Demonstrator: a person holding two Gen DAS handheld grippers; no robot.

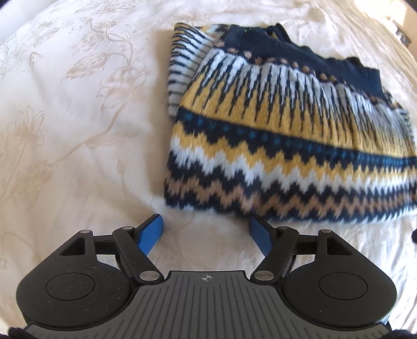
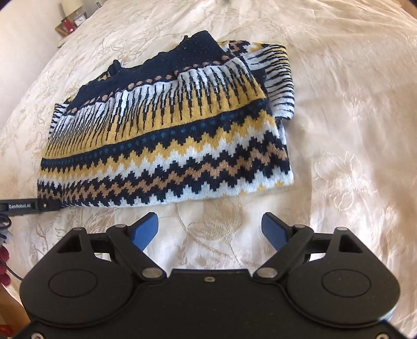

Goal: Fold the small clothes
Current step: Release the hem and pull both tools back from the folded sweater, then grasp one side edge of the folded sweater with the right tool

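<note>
Blue pads tip both pairs of tongs, and both pairs stand spread wide with nothing between them. Nearest in the left wrist view, the left tongs (image 1: 206, 225) point forward low over the bed cover (image 1: 78, 146), their left finger over bare cover and their right finger (image 1: 260, 236) just short of the near edge of the sweater (image 1: 286, 146); whether it touches the knit I cannot tell. From this camera the folded sweater fills the 1 to 3 o'clock part of the picture, its tan and navy zigzag band closest, the yellow and white bands beyond, and the plain navy part farthest. A striped sleeve (image 1: 182, 65) lies folded along its left side toward 12 o'clock. In the right wrist view, the right tongs (image 2: 209, 226) hover over the cream floral bed cover (image 2: 351, 156), both fingers short of the garment. The sweater (image 2: 166, 140) sits ahead at 11 to 12 o'clock, its pale zigzag edge nearest. At 9 o'clock the black body of the left tongs (image 2: 28, 206) shows against the sweater's near left corner. Far off at 11 o'clock a bedside shelf (image 2: 70, 24) carries small items.
</note>
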